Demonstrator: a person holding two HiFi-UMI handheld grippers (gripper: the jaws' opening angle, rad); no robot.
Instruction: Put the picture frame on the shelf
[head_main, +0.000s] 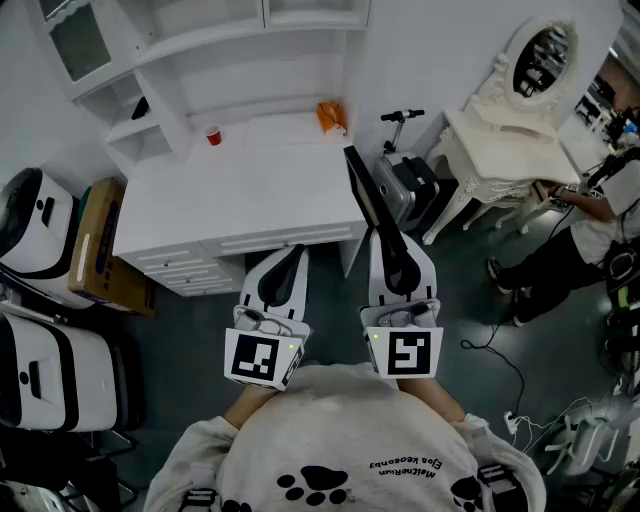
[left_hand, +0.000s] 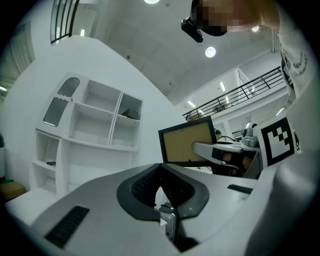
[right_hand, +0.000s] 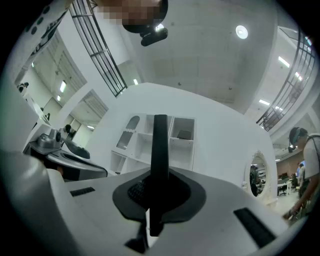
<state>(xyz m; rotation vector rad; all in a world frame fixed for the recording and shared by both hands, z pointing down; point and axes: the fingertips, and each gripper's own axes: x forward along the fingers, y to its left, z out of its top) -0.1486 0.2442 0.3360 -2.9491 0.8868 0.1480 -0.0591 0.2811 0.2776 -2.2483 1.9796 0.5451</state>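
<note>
We see the right hand-held gripper (head_main: 392, 258) pinching the frame (head_main: 362, 185) edge-on and upright, over the worktop's (head_main: 240, 190) right front corner, short of the shelf (head_main: 215, 40). Left hand-held gripper (head_main: 284, 268) pressed together, empty. Sweatshirt (head_main: 330, 440) lettering upside-down, we can't read it.

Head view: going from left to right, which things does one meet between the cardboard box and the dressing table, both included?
Brown cardboard box → small red cup → crumpled orange packet → flat black picture frame → white carved dressing table with oval mirror
</note>
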